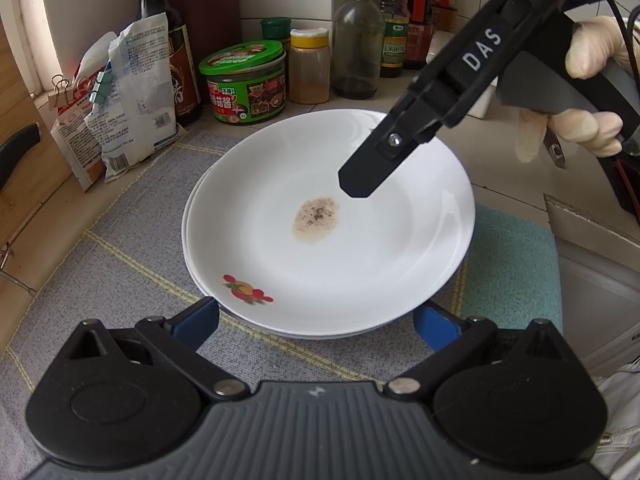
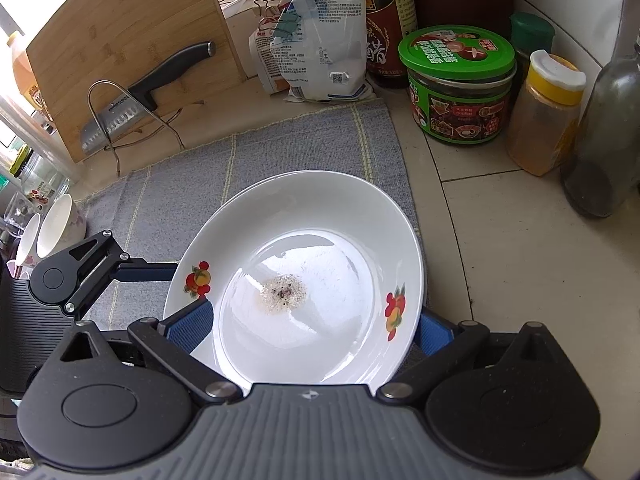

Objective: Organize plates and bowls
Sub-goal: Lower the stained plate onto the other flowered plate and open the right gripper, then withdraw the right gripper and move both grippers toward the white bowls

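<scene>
Two white plates sit stacked on a grey mat (image 2: 248, 160) on a kitchen counter (image 2: 500, 240). The top plate (image 1: 360, 248) has fruit prints on its rim and a small patch of gritty food residue (image 1: 316, 220) at its centre.

The left tongs (image 1: 316, 316) are spread apart, one blue finger on each side of the stack's near edge, low by the mat, gripping nothing. The right tongs (image 2: 312, 324) are also apart and straddle the plate's near rim: one finger lies over the rim inside the plate, the other outside it. Whether they touch the china cannot be told.

Just beyond the plates stand a green-lidded jar (image 2: 460, 88), a yellow-capped spice bottle (image 2: 548, 112) and a glass bottle (image 2: 604, 136). Two bowls (image 2: 52, 224) lean well to the left of the right tongs.

Likely risks: glazed china may slip from a thin rim pinch, a tilted lift would spill the residue, and pushing forward could knock the jars over.
</scene>
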Demonstrator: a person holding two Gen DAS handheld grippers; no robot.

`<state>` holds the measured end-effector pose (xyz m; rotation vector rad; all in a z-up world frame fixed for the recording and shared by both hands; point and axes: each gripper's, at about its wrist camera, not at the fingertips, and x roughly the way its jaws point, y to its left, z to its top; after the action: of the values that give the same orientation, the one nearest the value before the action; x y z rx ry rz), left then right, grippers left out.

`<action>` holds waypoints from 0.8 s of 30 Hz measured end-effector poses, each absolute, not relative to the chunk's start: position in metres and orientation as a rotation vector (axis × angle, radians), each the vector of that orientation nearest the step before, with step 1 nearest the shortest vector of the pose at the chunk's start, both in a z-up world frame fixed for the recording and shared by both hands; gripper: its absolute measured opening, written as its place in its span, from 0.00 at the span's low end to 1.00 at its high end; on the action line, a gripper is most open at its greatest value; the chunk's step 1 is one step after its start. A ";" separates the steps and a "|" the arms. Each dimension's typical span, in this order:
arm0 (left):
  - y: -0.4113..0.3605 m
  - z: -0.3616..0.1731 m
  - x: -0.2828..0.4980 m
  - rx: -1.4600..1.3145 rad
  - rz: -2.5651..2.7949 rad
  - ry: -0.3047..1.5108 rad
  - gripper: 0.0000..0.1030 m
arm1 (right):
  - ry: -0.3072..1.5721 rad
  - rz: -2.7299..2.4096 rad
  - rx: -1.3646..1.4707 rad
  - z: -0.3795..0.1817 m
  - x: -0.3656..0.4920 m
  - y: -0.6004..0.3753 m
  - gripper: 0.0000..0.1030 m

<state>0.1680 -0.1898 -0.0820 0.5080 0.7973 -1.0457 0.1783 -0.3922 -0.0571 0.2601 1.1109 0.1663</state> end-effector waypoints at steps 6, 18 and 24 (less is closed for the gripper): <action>-0.189 -0.081 0.166 0.505 -1.040 0.785 0.99 | 1.114 0.159 0.216 -0.057 0.178 -0.388 1.00; -0.188 -0.079 0.161 0.506 -1.011 0.768 0.99 | 1.122 0.140 0.131 -0.058 0.176 -0.380 1.00; -0.177 -0.073 0.155 0.489 -0.983 0.743 0.99 | 1.101 0.130 0.070 -0.055 0.168 -0.377 1.00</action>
<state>0.1550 -0.1771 -0.0727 0.4894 0.7432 -0.9830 0.1685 -0.3773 -0.0553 0.0698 1.1010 0.1302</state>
